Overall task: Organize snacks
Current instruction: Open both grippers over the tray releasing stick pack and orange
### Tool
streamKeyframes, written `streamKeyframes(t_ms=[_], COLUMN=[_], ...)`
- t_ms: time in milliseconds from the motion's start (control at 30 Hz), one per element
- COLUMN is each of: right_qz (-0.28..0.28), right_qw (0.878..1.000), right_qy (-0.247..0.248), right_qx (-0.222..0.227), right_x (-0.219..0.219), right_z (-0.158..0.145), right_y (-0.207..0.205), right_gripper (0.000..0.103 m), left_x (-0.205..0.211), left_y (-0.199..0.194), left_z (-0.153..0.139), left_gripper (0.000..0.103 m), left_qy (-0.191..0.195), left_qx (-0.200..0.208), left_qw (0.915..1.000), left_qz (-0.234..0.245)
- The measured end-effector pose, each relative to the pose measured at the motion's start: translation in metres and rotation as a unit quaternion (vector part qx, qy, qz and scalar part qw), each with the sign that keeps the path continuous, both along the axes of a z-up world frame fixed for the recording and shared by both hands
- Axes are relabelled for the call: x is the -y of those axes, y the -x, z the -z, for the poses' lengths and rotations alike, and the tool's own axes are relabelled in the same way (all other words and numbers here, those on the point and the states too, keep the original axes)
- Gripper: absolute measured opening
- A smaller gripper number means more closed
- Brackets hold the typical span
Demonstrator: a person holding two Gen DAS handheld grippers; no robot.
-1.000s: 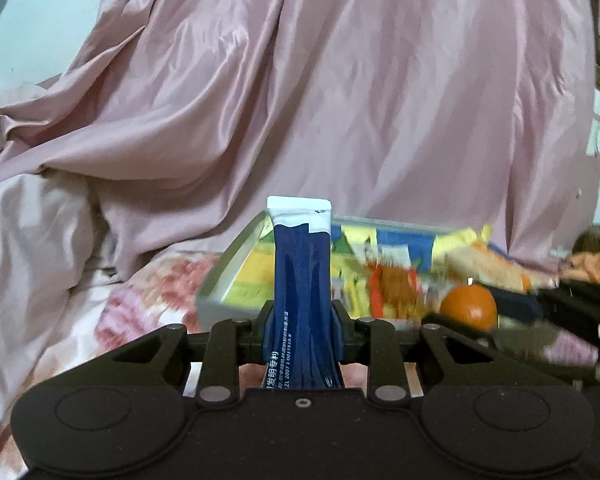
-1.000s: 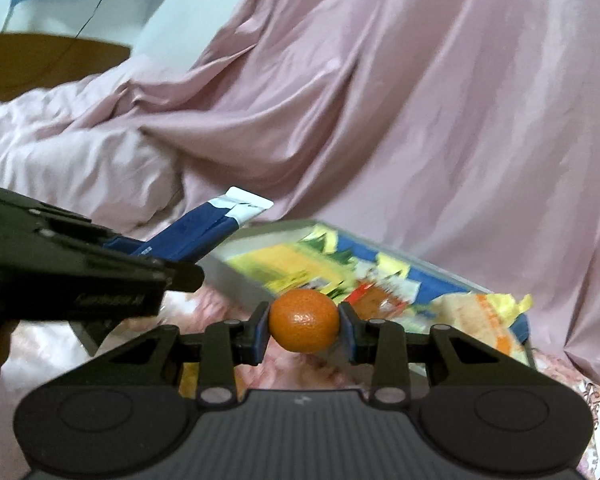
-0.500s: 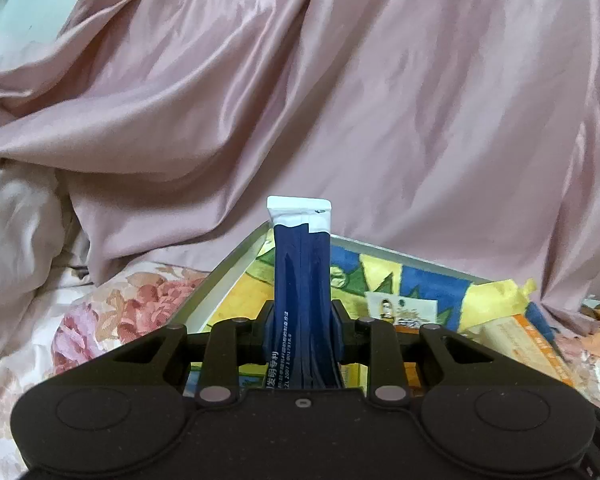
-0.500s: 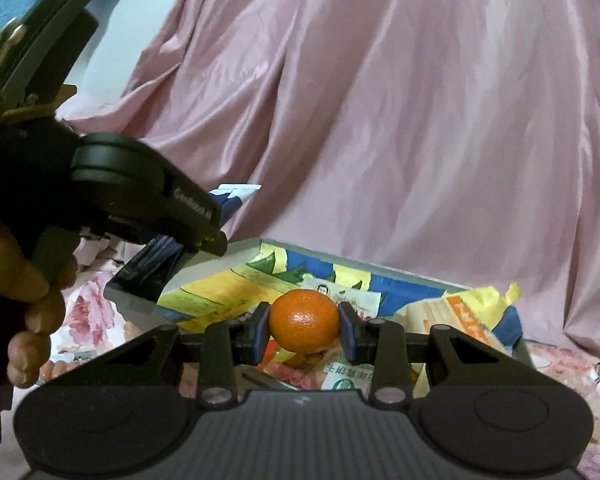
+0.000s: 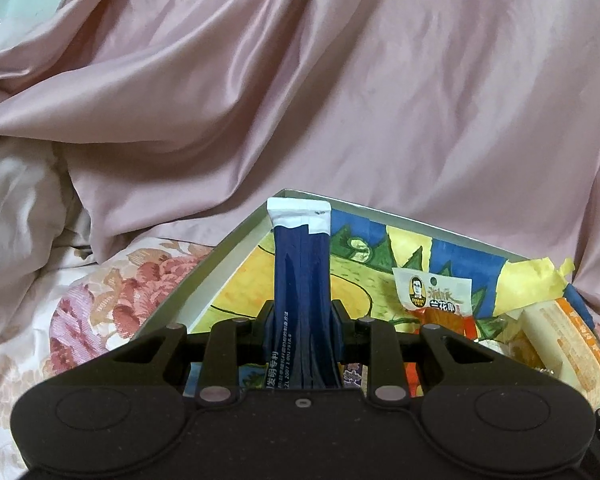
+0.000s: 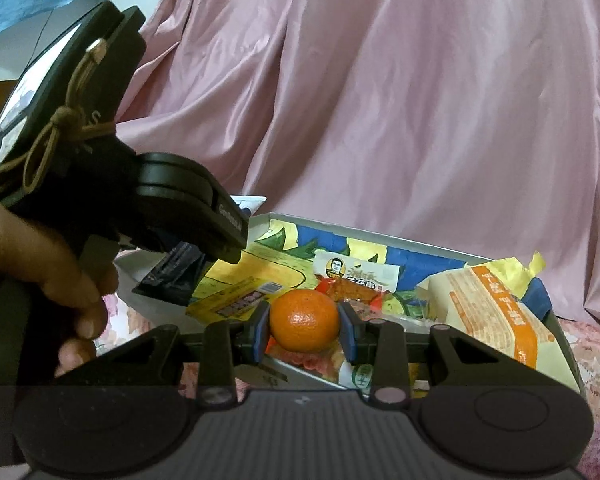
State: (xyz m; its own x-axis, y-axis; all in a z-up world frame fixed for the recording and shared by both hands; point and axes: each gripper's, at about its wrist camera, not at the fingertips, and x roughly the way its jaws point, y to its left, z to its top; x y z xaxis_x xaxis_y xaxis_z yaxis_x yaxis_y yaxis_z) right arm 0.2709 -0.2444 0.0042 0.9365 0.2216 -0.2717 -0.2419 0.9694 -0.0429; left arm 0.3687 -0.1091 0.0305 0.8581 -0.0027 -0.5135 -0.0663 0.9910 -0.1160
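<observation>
The blue sachet (image 5: 302,276) has its lower end hidden behind the left gripper (image 5: 302,330) — print perhaps illegible.

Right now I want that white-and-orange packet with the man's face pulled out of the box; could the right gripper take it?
Probably not yet: the right gripper is shut on the orange, though the face packet lies uncovered just beyond.

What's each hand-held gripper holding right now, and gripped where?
Left hand-held gripper: dark blue sachet, pinched at its lower part, white end up. Right hand-held gripper: orange, clamped across its sides.
</observation>
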Motion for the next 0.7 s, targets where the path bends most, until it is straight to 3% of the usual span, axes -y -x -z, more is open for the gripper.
streamKeyframes(t_ms=[267, 367, 467, 700], right_qz=[0.0, 0.0, 0.001, 0.003], right_qw=[1.0, 1.0, 1.0, 1.0], right_qy=[-0.004, -0.004, -0.002, -0.011], right_qx=[-0.004, -0.007, -0.007, -0.001], right_x=[0.0, 0.001, 0.0, 0.003], right_z=[-0.001, -0.002, -0.003, -0.001], right_y=[0.0, -0.002, -0.003, 0.0], right_gripper=[0.04, 0.04, 0.042, 0.068], left_x=[0.004, 0.005, 0.004, -0.006], left_y=[0.0, 0.0, 0.002, 0.025], left_z=[0.003, 0.003, 0.002, -0.011], left_gripper=[0.03, 0.035, 0.043, 0.079], left_qy=[0.0, -0.005, 0.003, 0.017], left_qx=[-0.006, -0.01, -0.014, 0.009], left_qw=[1.0, 0.9999, 0.9999, 0.9997], left_qz=[0.001, 0.003, -0.001, -0.017])
